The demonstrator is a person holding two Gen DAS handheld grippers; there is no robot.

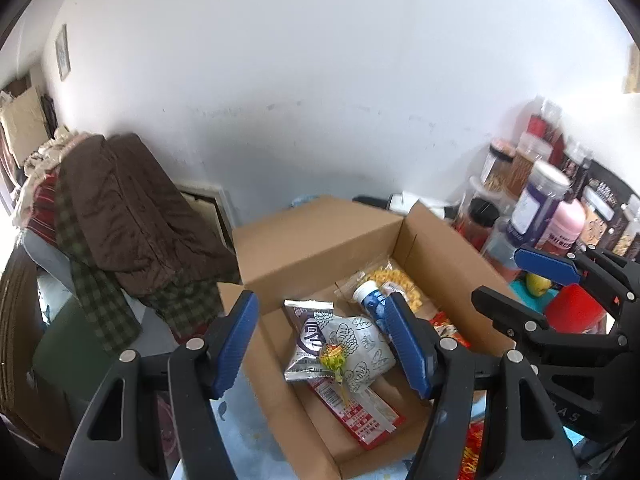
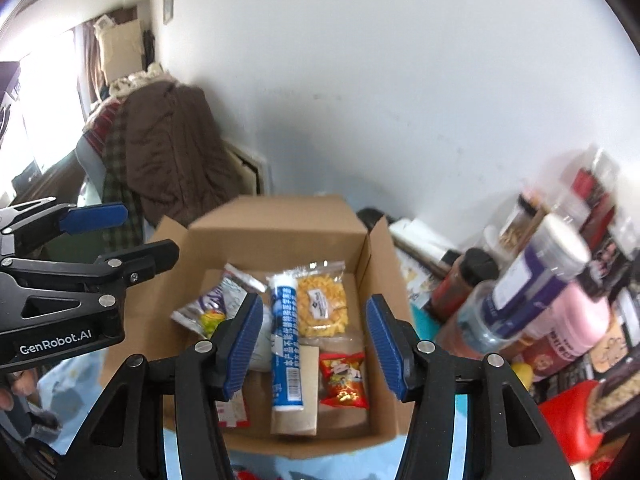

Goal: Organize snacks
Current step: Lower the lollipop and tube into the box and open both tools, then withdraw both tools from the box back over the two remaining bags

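We hold both grippers above an open cardboard box [image 1: 320, 240] that sits on a light blue cloth [image 1: 248, 440]. Our left gripper [image 1: 324, 344] has its blue pads parted about halfway, with nothing between them; through the gap we look down on the snacks. Our right gripper [image 2: 308, 344] is parted a little less, and it is empty too.

In the box, seen from the right wrist, a blue-and-white tube [image 2: 285, 340] lies lengthwise down the middle. Just right of its top end is a clear bag of yellow snacks [image 2: 323, 306], and below that bag a small red packet [image 2: 344, 380]. To the tube's left lies a silver and purple packet [image 2: 216, 300], partly behind our left pad. From the left wrist we also see a white printed pouch [image 1: 360, 344] beside that silver packet, a lollipop in a yellow-green wrapper [image 1: 333, 356] resting on the two of them, and a long red packet [image 1: 360, 416] under them (its print is too small to read).

Right of the box stands a crowd of jars and bottles [image 2: 540, 300], among them a pink one [image 1: 564, 224] and a red cap [image 1: 576, 308]. Left of the box, a brown coat [image 1: 132, 208] hangs over a heap of clothes against the white wall [image 1: 320, 80].
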